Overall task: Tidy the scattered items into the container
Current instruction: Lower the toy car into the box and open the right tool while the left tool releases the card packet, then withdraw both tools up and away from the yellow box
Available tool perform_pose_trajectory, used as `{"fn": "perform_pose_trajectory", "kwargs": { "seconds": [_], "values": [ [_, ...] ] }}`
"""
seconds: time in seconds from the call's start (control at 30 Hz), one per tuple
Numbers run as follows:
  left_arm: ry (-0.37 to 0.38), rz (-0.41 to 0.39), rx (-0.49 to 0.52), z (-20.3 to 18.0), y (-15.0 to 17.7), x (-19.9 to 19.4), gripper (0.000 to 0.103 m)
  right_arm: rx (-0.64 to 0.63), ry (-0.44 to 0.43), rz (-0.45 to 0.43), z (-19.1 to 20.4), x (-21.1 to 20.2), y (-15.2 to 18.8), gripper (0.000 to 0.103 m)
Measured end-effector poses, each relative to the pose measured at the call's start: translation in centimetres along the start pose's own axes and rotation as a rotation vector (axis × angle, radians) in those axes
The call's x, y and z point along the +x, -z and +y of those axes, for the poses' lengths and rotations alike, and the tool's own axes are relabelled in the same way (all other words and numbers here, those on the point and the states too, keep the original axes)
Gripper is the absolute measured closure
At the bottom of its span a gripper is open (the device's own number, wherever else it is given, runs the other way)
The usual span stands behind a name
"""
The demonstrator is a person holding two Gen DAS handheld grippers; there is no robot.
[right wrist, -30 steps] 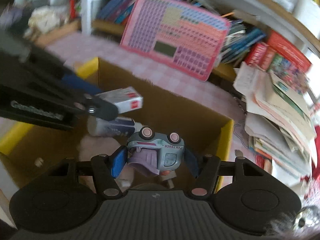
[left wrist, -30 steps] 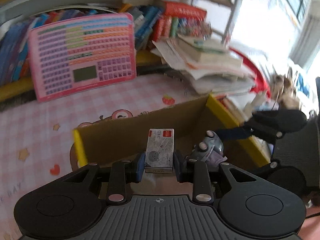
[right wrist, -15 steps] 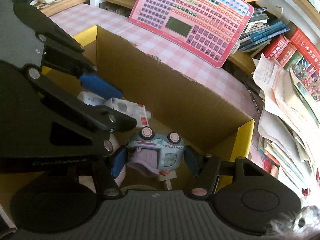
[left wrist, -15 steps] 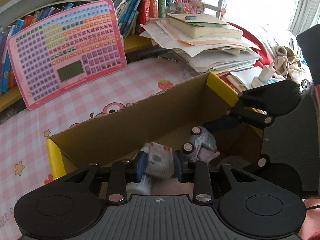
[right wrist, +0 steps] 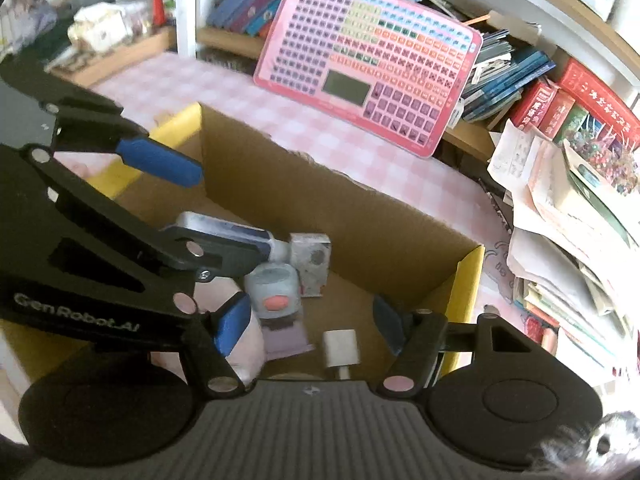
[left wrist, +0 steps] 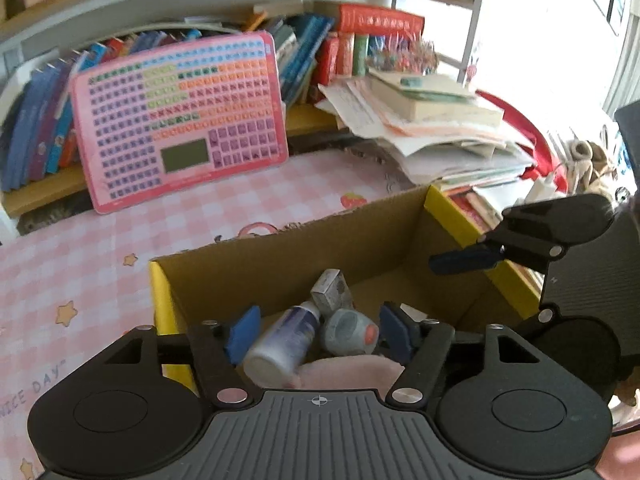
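A: Left to right, what did you log?

B: Pink keyboard toy (left wrist: 180,120) leaned against the bookshelf, on the pink checked bench (left wrist: 80,248). The cardboard box (left wrist: 280,264) sat in front of it, open-topped, yellow-edged.

A: And the left hand-held gripper (left wrist: 318,330)?

B: Fingers spread wide, holding nothing, poised over the box's near edge. Below it lay a white bottle (left wrist: 280,344) on its side, a small carton (left wrist: 332,292) tipped against the toy car (left wrist: 348,330), and something soft and pink (left wrist: 348,372) (cloth, I judged) underneath.

A: The right hand-held gripper (right wrist: 312,324)?

B: Also apart and empty, over the box's right half. A small white charger plug (right wrist: 340,348) lay just ahead of it on the box floor.

A: So the items were inside?

B: Every one I could see. Whether more remained scattered outside, neither view showed.

A: How would they handle?

B: My guess only. The carton looked light and crushable; take it across the broad faces, gently. The bottle looked smooth, rigid and apt to roll; grip mid-body. The car seemed hard plastic; hold its flat sides, clear of the wheels. The plug was small and stiff, best pinched across its body.
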State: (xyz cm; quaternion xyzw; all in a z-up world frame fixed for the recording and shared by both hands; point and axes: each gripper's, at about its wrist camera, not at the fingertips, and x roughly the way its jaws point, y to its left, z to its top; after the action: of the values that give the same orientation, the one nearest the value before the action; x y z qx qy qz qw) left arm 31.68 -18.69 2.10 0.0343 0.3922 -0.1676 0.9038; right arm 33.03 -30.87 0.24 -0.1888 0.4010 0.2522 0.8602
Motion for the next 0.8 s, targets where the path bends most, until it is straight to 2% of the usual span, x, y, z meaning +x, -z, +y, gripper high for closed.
{"fn": "perform_pose_trajectory", "kwargs": {
  "seconds": [0.17, 0.27, 0.47, 0.63, 0.8],
  "values": [
    [0.0, -0.091, -0.01, -0.3, 0.9, -3.3, 0.025, 0.04, -0.009, -0.071, 1.1, -3.3, 0.3, 0.038],
    [-0.009, -0.132, -0.05, 0.2, 1.7, -5.3, 0.024, 0.069, -0.001, -0.124, 1.4, -5.2, 0.6, 0.038],
    [-0.048, -0.201, -0.06, 0.8, 3.8, -9.5, 0.016, 0.113, 0.042, -0.193, 2.4, -8.4, 1.8, 0.037],
    [-0.088, -0.246, -0.081, 1.4, 6.1, -12.4, 0.01, 0.128, 0.059, -0.215, 3.9, -10.4, 3.1, 0.033],
    [-0.094, -0.251, -0.124, 2.4, 8.2, -14.0, 0.008, 0.143, 0.074, -0.206, 5.9, -11.5, 4.3, 0.032]
  ]
}}
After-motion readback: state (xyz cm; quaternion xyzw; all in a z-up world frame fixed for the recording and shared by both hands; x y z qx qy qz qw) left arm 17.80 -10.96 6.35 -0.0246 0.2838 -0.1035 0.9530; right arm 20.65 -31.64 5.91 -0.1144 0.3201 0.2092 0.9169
